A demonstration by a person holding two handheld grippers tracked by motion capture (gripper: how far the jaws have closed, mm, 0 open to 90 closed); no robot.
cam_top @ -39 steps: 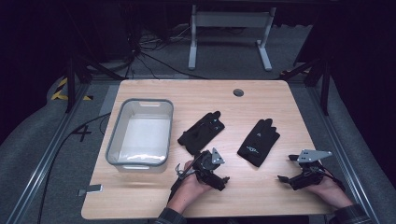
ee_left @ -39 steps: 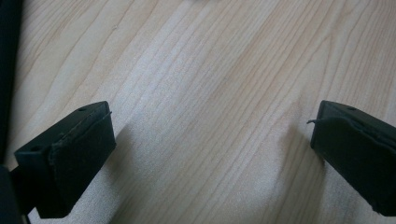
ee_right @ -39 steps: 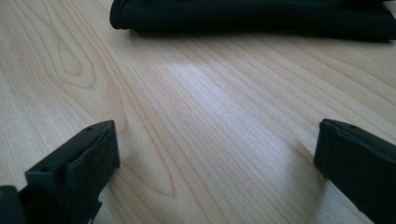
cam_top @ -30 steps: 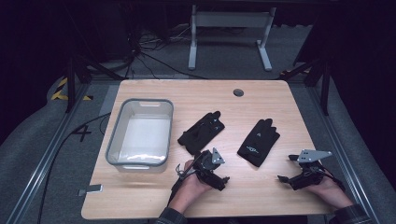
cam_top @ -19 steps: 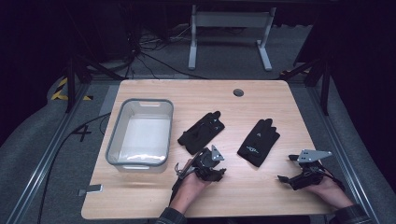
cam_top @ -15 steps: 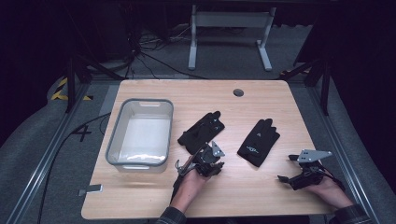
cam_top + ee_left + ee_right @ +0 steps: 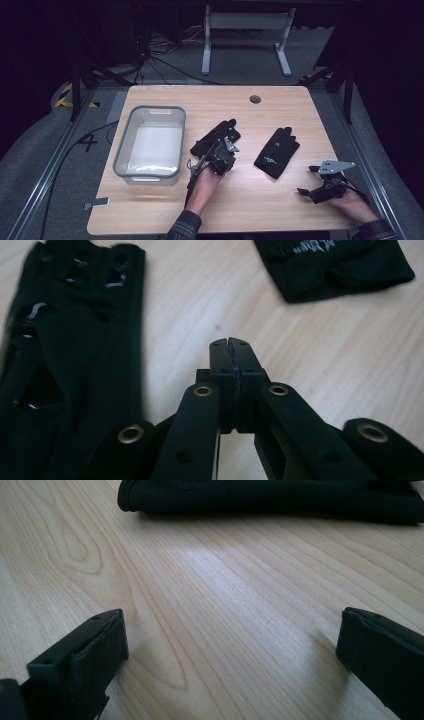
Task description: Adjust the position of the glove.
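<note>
The left gripper point(image 7: 231, 342), jaws pressed together on nothing, hovers just right of the near black glove point(image 7: 65, 355) lying mid-table beside the clear bin point(image 7: 150, 142); soft, light and limp, it likely wants pinching at the cuff, while the right gripper point(image 7: 230, 645) rests spread wide.

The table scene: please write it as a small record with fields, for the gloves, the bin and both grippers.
surface: wooden table
left glove: black glove, lying flat beside the bin, partly under the left gripper in the high view
right glove: second black glove, lying flat, apart from both grippers
bin: clear plastic bin, at the table's left, nothing seen inside
left gripper: left gripper, jaws closed on nothing, tips over bare wood beside the left glove
right gripper: right gripper, jaws wide apart, low over the table near its right edge
</note>
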